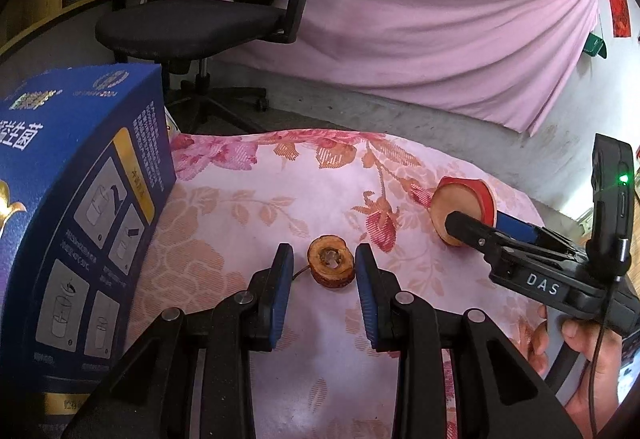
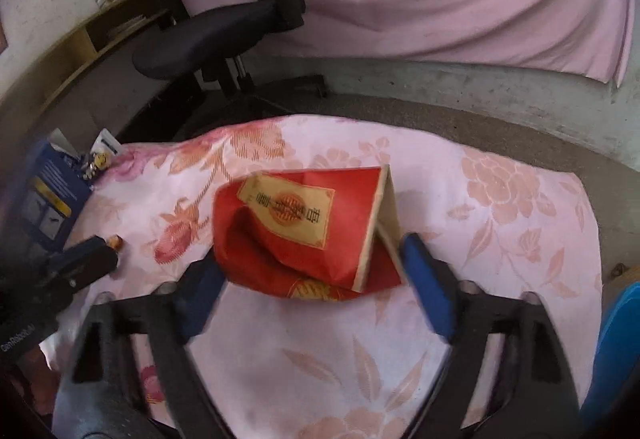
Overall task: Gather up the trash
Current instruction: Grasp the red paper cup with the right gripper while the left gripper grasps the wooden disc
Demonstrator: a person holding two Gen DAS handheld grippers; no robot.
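Note:
A brown apple core slice (image 1: 331, 266) lies on the floral tablecloth (image 1: 256, 199), between the blue pads of my left gripper (image 1: 324, 271), which is open around it without touching. My right gripper (image 2: 312, 267) has its jaws spread around a crushed red paper cup (image 2: 304, 231) with a yellow label; the pads sit at the cup's two sides. In the left wrist view the right gripper (image 1: 472, 227) holds the red cup (image 1: 464, 207) at the right. The core (image 2: 117, 241) shows small in the right wrist view, beside the left gripper (image 2: 86, 261).
A tall blue carton (image 1: 80, 223) stands at the table's left, close to my left gripper. A black office chair (image 1: 224, 11) stands beyond the table's far edge, with a pink curtain (image 1: 440, 19) behind. A blue object (image 2: 620, 355) is at the right edge.

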